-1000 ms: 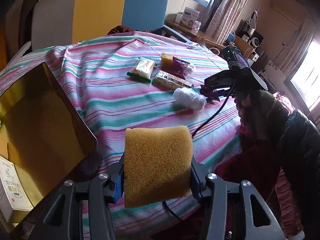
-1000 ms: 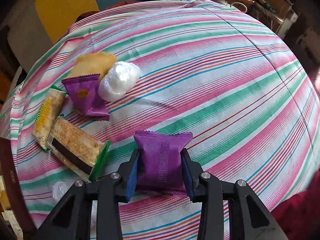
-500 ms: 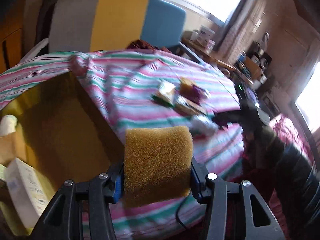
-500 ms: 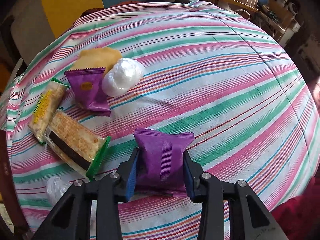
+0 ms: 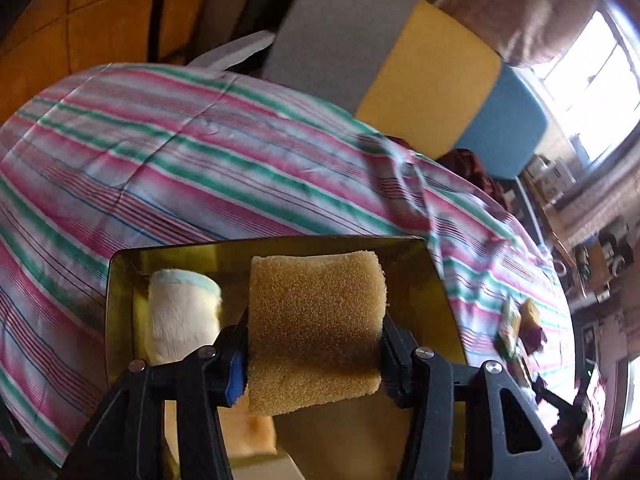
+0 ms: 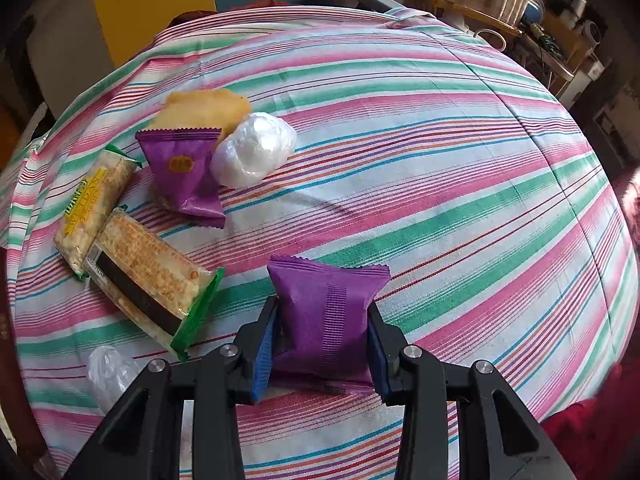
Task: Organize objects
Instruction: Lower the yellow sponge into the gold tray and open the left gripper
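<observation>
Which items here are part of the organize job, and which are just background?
In play:
- sponge, clamped in left gripper, above gold box
- rolled towel in that box
- purple packet, clamped in right gripper
- second purple packet, two cracker packs, white wrapped ball on striped cloth

Background:
- colour-block chair
- cluttered side shelf

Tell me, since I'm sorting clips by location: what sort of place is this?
Probably a lived-in home room: a table under a striped tablecloth, a colour-block armchair, curtained windows and cluttered shelves.
</observation>
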The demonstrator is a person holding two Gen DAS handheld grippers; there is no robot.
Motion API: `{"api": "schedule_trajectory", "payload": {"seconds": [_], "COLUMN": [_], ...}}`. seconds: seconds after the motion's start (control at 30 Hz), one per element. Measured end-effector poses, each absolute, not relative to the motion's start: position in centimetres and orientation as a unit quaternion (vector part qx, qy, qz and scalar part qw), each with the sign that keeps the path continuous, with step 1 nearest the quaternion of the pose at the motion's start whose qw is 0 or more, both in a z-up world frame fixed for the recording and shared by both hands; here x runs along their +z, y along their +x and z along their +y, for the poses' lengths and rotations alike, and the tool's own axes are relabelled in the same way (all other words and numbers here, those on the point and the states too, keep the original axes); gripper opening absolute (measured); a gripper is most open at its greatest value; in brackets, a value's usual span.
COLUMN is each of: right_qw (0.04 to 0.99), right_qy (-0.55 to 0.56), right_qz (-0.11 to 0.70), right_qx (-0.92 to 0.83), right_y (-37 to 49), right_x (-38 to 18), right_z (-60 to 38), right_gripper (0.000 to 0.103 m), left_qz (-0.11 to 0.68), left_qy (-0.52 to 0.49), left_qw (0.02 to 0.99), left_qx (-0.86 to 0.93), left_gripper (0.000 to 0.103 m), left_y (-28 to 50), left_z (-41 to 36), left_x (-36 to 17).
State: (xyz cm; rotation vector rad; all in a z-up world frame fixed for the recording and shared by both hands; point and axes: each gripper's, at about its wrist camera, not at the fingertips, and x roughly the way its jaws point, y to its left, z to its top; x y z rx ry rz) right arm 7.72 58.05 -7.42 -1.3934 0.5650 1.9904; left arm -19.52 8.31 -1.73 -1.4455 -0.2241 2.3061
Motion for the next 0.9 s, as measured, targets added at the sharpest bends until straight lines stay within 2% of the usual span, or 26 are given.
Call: {"api": "schedule_trajectory", "payload": {"seconds": [0.23,0.5,0.63,0.9], "right_qw": [0.315,0.311,0.31,0.31], "right_qy": [-0.531,-0.531,-0.532,-0.531], "right_qz": [0.211,0.211,0.211,0.212], "right_qx": [0.758,0.759,0.759,0.759], "right_y": [7.1,6.4,6.1,6.3], "right_x": [-7.0,-6.7,-6.4,-6.3], "right_z": [58.3,58.8,59.1,59.5], "right_gripper": [0.041,0.042,0.042,0.041], "left_qz": [-0.105,-0.064,-0.067,-0.041], "left_qy": [-0.538,-0.568,-0.568,-0.515], "left_qw": [0.198,0.156,0.16,0.156], "left_qx": [0.812,0.805,0.804,0.842], "left_gripper": [0.053,0.057,0.064,0.064], "left_y": [-22.1,-23.3,-23.0,-20.5], "left_z": [8.6,9.8,9.8,8.6], "left_x": [-4.9,-7.6,-7.3,-3.0]}}
